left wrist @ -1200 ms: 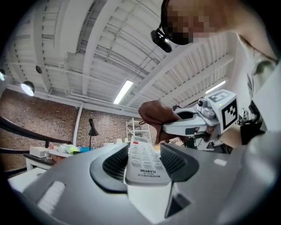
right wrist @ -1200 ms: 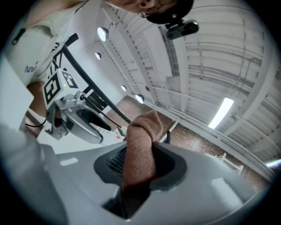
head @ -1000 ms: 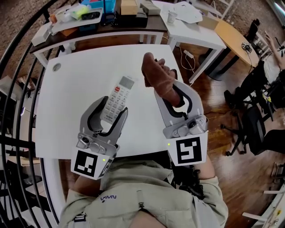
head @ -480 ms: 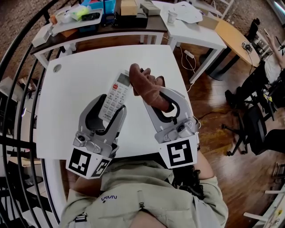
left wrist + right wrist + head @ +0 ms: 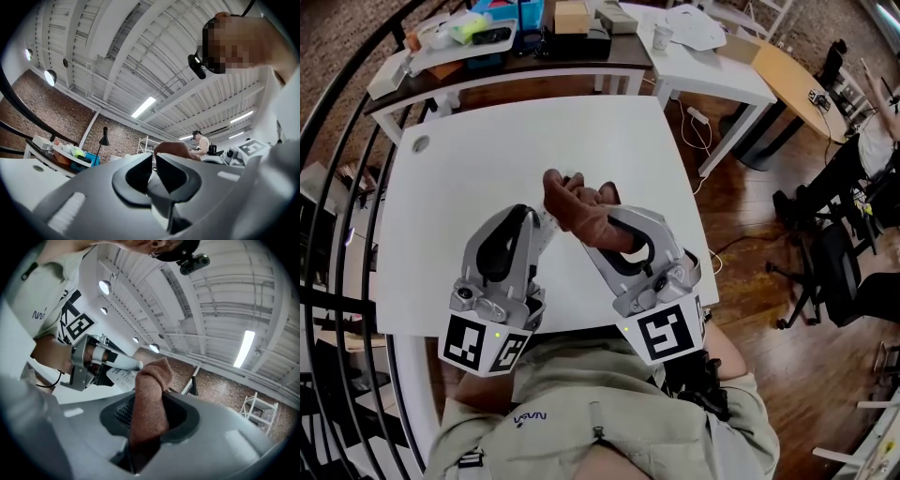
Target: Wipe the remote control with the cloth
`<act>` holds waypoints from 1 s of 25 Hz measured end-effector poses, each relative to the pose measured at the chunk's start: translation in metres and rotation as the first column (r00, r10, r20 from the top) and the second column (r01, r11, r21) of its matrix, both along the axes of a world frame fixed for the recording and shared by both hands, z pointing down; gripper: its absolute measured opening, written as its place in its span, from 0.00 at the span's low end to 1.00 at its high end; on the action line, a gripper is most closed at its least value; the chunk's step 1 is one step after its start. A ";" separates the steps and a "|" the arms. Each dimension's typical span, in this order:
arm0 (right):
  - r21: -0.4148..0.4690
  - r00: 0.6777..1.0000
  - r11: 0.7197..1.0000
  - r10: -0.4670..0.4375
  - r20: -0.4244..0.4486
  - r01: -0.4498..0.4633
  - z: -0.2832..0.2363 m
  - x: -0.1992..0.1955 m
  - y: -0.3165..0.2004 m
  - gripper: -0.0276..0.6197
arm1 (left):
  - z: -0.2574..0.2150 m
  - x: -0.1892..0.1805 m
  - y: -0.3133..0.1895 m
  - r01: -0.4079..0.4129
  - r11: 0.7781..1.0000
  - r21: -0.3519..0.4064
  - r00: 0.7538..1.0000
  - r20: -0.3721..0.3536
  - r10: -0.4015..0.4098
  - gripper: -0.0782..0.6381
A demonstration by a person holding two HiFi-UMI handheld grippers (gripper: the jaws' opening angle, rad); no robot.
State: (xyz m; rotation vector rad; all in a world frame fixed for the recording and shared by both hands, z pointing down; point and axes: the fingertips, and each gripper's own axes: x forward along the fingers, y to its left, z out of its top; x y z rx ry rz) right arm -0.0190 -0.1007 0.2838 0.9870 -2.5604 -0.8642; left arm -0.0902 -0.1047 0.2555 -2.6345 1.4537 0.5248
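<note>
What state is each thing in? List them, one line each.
left tongs: shut on the remote control; jaws have just been closing.
remote control: gripped, raised, tilted.
right tongs: shut on the cloth.
cloth: bunched, its top at the remote control's end.

head view looks steeply down; gripper views tilt up, close; all share the cloth (image 5: 581, 211).
</note>
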 end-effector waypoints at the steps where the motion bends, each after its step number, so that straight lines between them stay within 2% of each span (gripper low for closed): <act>1: -0.006 1.000 1.000 -0.006 0.003 0.006 0.001 -0.001 0.000 0.21 | 0.003 0.001 -0.002 0.009 1.000 -0.001 1.000 0.012 -0.009 0.15; 5: -0.038 1.000 0.999 0.001 0.007 -0.001 0.008 0.001 -0.007 0.22 | 0.028 0.003 -0.024 0.040 0.998 -0.051 0.998 0.057 -0.037 0.15; 9: -0.071 0.999 0.997 0.031 0.022 -0.029 0.011 0.013 -0.018 0.22 | 0.031 -0.005 -0.031 0.053 0.996 -0.075 0.999 -0.004 -0.054 0.14; 11: -0.085 0.998 0.995 0.050 0.026 -0.048 0.011 0.020 -0.024 0.22 | 0.023 -0.005 -0.027 0.043 0.998 -0.041 0.999 -0.011 -0.043 0.14; 14: -0.089 0.997 0.993 0.074 0.024 -0.072 0.011 0.027 -0.030 0.22 | 0.011 -0.002 -0.019 0.039 0.998 0.041 0.998 0.057 -0.041 0.14; 19: -0.098 0.996 0.992 0.084 0.008 -0.083 0.012 0.032 -0.039 0.22 | -0.008 0.007 -0.009 0.046 0.991 0.124 0.988 0.139 -0.063 0.14; 21: -0.089 0.997 0.994 0.069 -0.018 -0.071 0.011 0.031 -0.039 0.22 | -0.013 0.021 0.001 0.037 0.980 0.197 0.968 0.237 -0.084 0.14; 23: -0.065 0.998 0.997 0.046 -0.048 -0.049 0.007 0.028 -0.036 0.22 | -0.010 0.036 0.013 -0.001 0.960 0.281 0.922 0.372 -0.108 0.14; 25: -0.038 0.997 0.999 0.024 -0.070 -0.026 0.001 0.025 -0.033 0.22 | -0.008 0.050 0.022 -0.058 0.943 0.329 0.884 0.456 -0.104 0.14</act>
